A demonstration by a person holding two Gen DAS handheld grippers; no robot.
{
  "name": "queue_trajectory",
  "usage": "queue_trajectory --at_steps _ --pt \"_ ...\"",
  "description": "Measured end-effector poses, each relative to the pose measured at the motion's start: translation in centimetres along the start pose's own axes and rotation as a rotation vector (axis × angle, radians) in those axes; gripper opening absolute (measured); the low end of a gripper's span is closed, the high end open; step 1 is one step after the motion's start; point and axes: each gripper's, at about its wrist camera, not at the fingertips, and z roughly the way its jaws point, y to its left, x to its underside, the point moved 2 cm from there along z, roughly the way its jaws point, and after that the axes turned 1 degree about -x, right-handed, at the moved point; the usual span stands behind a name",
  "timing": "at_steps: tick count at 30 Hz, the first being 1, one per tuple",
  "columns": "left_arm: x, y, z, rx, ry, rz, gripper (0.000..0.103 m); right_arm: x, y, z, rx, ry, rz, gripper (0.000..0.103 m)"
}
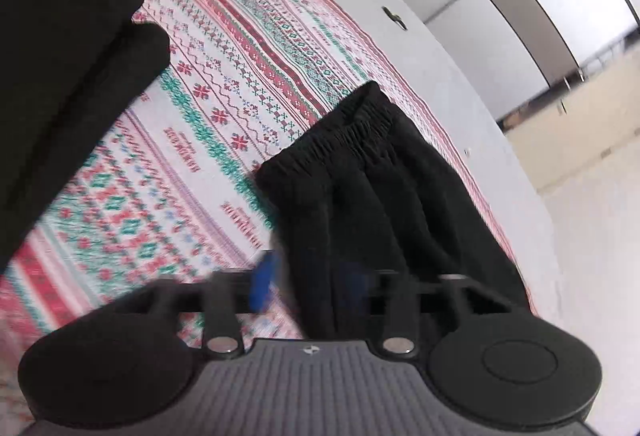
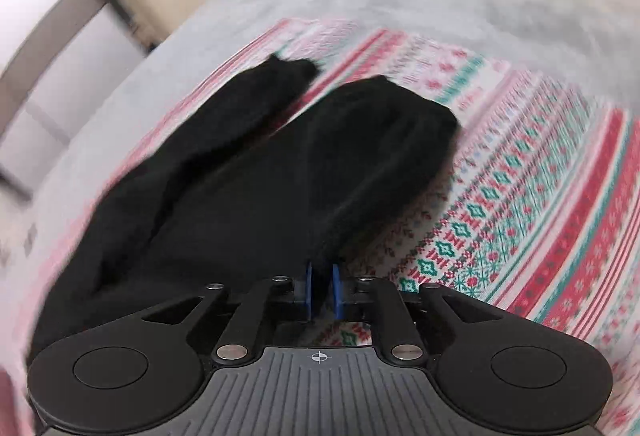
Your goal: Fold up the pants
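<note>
Right wrist view: right gripper (image 2: 322, 294) pinched shut on black fleece pants (image 2: 280, 172), which stretch ahead over the patterned red-green blanket (image 2: 540, 204). Left gripper (image 1: 308, 288) spread wide, pants' fabric between its fingers.

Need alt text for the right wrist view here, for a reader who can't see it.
The right gripper, its blue pads nearly together, pinches an edge of black pants spread on a red, green and white patterned blanket. The picture is motion-blurred; grey bedding and a cream wall lie beyond.
</note>
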Motion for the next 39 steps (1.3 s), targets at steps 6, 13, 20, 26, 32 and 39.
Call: queue_trajectory --at_steps 6,13,20,26,32,39 --pt "0.3 -2.6 3.6 -0.044 -0.030 0.067 0.097 -2.1 -2.5 2.1 0.032 -0.022 0.104 0.067" --pt "0.9 -3.8 4.6 -0.121 -0.075 0.113 0.032 -3.8 -5.4 4.6 -0.016 -0.074 0.206 0.020" --pt "-2.2 -1.2 -2.1 -0.130 -0.187 0.020 0.032 -4.8 -4.8 2.6 -0.041 -0.197 0.176 0.004" --pt "-1.8 0.6 -5.5 -0.266 -0.202 0.160 0.032 -3.8 -0.7 -1.8 -0.077 -0.168 -0.027 0.004" --pt "-0.9 4.1 -2.0 -0.288 0.023 0.072 0.034 -2.2 -2.7 0.8 0.119 -0.025 -0.102 0.004" --pt "-2.2 3.2 -3.1 -0.332 -0.027 0.035 0.068 -2.8 -3.8 0.6 0.186 -0.043 -0.039 0.023"
